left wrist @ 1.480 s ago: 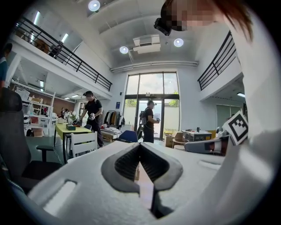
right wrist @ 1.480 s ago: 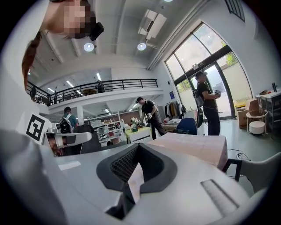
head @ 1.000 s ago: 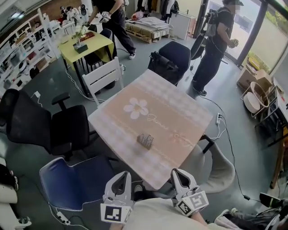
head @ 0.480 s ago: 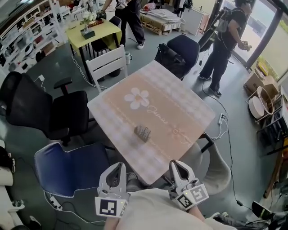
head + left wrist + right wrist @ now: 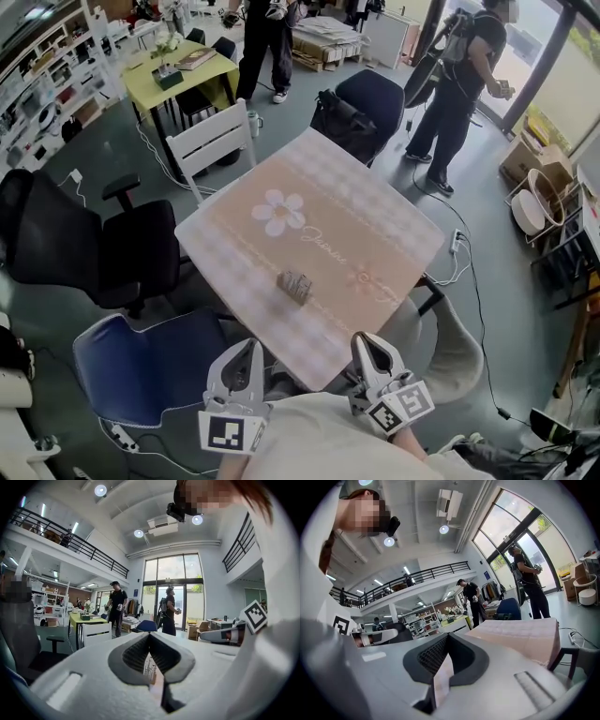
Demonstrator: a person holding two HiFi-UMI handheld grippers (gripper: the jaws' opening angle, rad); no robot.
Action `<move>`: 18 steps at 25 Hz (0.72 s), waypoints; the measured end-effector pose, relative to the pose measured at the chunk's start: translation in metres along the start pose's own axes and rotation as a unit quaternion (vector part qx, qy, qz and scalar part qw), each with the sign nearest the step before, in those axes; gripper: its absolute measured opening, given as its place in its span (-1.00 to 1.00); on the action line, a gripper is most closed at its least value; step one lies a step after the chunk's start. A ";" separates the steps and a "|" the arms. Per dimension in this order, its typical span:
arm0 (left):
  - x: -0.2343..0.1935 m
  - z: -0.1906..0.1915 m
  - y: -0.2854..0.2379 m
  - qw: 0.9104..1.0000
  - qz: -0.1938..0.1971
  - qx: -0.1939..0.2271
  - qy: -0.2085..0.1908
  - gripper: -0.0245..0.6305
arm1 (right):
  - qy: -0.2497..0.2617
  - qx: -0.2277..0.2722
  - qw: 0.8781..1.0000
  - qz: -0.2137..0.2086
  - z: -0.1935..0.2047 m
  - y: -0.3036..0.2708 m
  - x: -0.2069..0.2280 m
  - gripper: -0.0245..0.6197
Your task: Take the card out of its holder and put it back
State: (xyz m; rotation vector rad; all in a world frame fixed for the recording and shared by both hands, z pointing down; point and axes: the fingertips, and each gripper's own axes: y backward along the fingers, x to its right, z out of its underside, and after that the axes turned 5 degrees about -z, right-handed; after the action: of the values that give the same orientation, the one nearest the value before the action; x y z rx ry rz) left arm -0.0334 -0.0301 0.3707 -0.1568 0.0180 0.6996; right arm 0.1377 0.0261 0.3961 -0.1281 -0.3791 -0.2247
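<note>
hovering short of the card holder [image 5: 295, 285], left gripper [image 5: 250, 349] and right gripper [image 5: 365, 341] both sit closed, empty.

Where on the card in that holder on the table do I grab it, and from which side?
Take the card by its top edge, from above, squeezing its two flat faces. The holder stands upright on the table and seems to enclose the card's lower part, so likely only the top is free. It's too small here to see how much shows.
</note>
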 end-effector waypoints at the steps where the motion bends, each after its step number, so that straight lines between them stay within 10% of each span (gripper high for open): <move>1: -0.004 -0.002 -0.002 1.000 0.002 0.000 -0.001 -0.93 | 0.004 0.000 1.000 -0.002 -0.001 -0.004 -0.003 -0.92; 18: -0.025 -0.002 -0.015 1.000 0.016 -0.001 0.009 -0.93 | 0.033 0.012 0.999 0.015 -0.015 -0.025 -0.007 -0.92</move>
State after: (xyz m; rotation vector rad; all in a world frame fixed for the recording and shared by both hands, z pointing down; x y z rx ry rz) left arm -0.0427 -0.0570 0.3729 -0.1652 0.0378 0.7296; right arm 0.1309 0.0009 0.3818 -0.1031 -0.3144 -0.1951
